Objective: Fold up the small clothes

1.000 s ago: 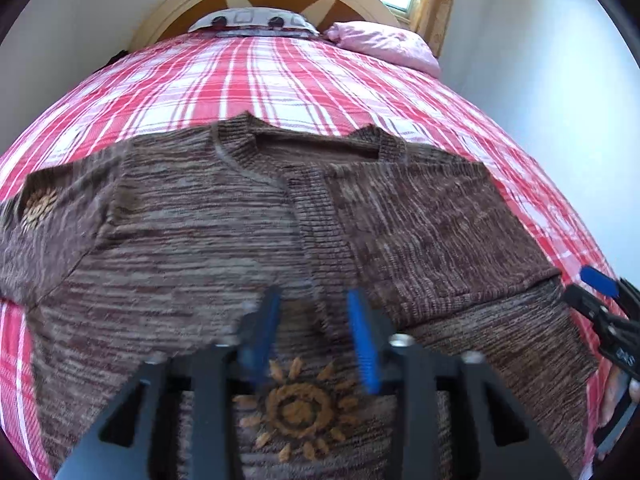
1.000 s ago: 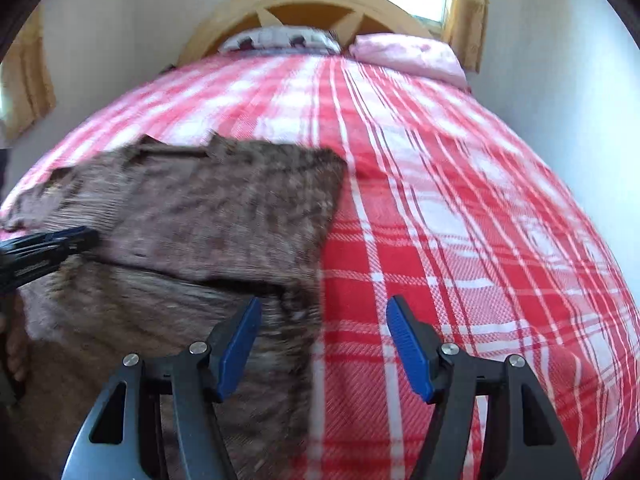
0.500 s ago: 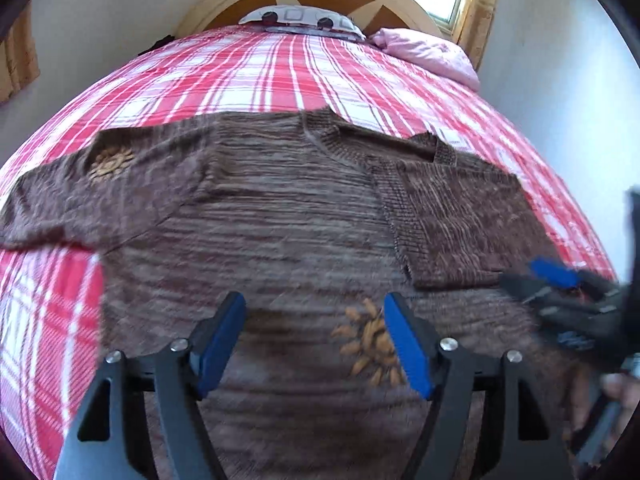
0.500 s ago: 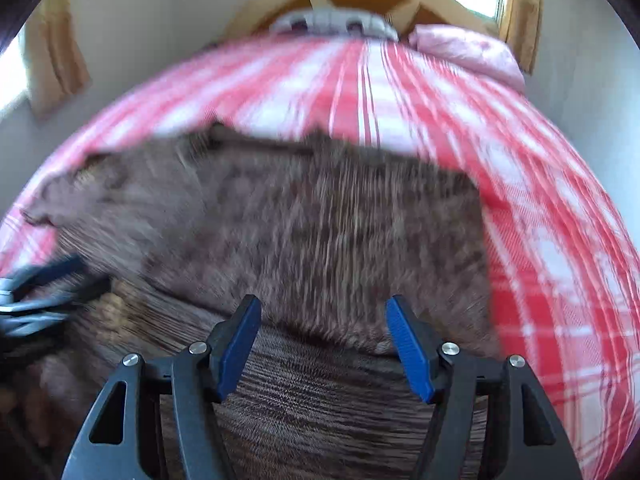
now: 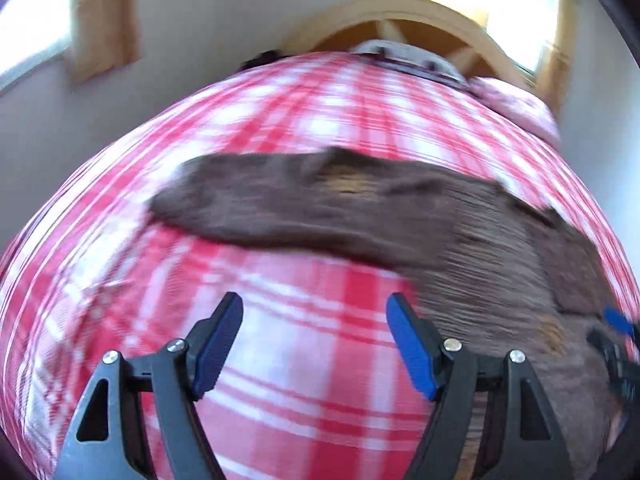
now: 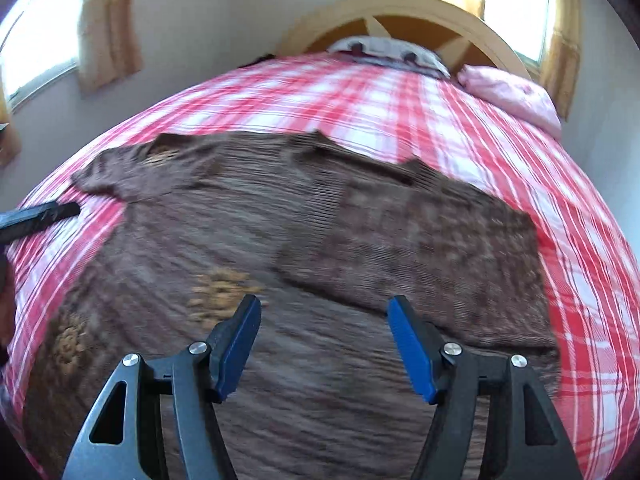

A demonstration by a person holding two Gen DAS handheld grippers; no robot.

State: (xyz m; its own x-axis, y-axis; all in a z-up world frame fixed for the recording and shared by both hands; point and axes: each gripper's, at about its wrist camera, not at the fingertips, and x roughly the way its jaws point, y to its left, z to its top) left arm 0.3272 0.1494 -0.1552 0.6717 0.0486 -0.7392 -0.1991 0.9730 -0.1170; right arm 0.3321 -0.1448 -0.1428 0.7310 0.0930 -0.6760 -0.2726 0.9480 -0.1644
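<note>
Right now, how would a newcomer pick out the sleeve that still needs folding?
Start at the bed with the red plaid cover. A brown knit sweater lies flat on it. The unfolded sleeve stretches out toward the curtained side window, with an orange patch on it; the other sleeve is already folded across the chest.

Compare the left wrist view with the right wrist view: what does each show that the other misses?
Only the left wrist view shows the open left gripper over bare plaid bedspread, beside the unfolded sleeve.

Only the right wrist view shows the open right gripper above the sweater body, the whole folded-in sleeve and the sun motifs.

Both show the sweater, bedspread, headboard, pillows and curtained windows.
</note>
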